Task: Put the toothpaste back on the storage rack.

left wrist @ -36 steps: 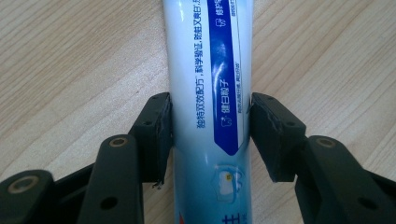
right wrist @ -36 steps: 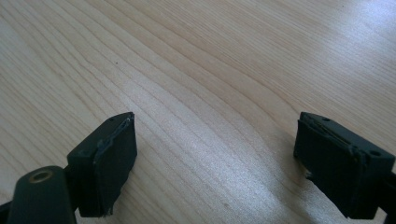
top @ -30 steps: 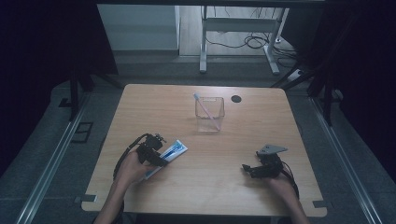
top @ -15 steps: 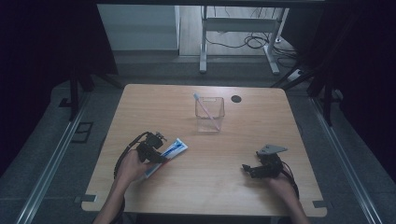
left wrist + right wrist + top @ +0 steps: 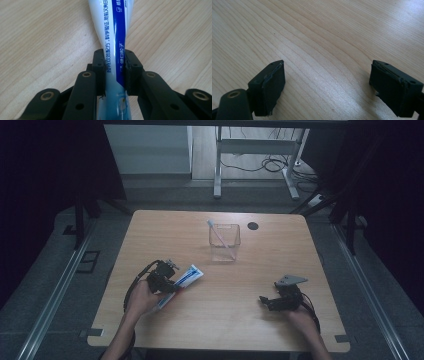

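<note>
Now left gripper [image 5: 114,72] pinches soft glossy toothpaste tube [image 5: 115,37] (flattened, seemingly) on woodgrain table [image 5: 37,37].

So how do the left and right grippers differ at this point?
The left gripper has its jaws pinched on a toothpaste tube, having just been closing; the right gripper has its jaws wide apart with nothing but bare table between them. In the high view the left gripper is at the tube, while the right gripper sits apart from everything. Both are hand-held, low over the table.
</note>
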`<state>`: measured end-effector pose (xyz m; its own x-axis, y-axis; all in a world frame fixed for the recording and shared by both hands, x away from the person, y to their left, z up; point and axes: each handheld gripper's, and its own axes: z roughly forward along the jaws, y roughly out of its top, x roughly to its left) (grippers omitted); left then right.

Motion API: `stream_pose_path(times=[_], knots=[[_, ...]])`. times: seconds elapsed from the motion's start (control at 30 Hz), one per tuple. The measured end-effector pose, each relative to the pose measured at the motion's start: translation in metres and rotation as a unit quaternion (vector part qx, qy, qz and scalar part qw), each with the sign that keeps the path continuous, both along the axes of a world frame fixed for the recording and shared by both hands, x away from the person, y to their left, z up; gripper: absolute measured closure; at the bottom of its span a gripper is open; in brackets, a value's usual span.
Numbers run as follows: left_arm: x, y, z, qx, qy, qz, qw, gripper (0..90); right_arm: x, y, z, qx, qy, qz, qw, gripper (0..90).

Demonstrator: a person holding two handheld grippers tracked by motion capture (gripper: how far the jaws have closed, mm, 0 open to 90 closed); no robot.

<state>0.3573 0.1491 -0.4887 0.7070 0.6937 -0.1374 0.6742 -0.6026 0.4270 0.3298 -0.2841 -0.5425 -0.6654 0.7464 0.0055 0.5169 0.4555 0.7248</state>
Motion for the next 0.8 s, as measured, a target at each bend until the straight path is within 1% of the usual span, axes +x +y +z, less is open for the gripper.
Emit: stream_pose_path(times=[0.17, 0.3, 0.4, 0.53, 0.67, 0.8], knots=[[0.0, -0.001, 0.009, -0.021, -0.011, -0.002, 0.9997, 74.9, 0.0, 0.0, 0.0, 0.0, 0.0, 0.0, 1.0, 13.3], [0.001, -0.003, 0.016, -0.029, -0.021, -0.008, 0.9993, 74.9, 0.0, 0.0, 0.0, 0.0, 0.0, 0.0, 1.0, 13.3], [0.001, -0.004, 0.021, -0.036, -0.029, -0.007, 0.9989, 75.0, 0.0, 0.0, 0.0, 0.0, 0.0, 0.0, 1.0, 13.3], [0.002, -0.006, 0.029, -0.046, -0.041, -0.008, 0.9981, 75.1, 0.0, 0.0, 0.0, -0.001, 0.0, 0.001, 1.0, 13.3], [0.003, -0.008, 0.039, -0.058, -0.054, -0.011, 0.9968, 75.1, 0.0, 0.0, 0.0, -0.001, 0.0, 0.002, 1.0, 13.3], [0.003, -0.01, 0.048, -0.065, -0.064, -0.014, 0.9957, 75.1, 0.0, 0.0, 0.0, -0.001, 0.0, 0.002, 1.0, 13.3]])
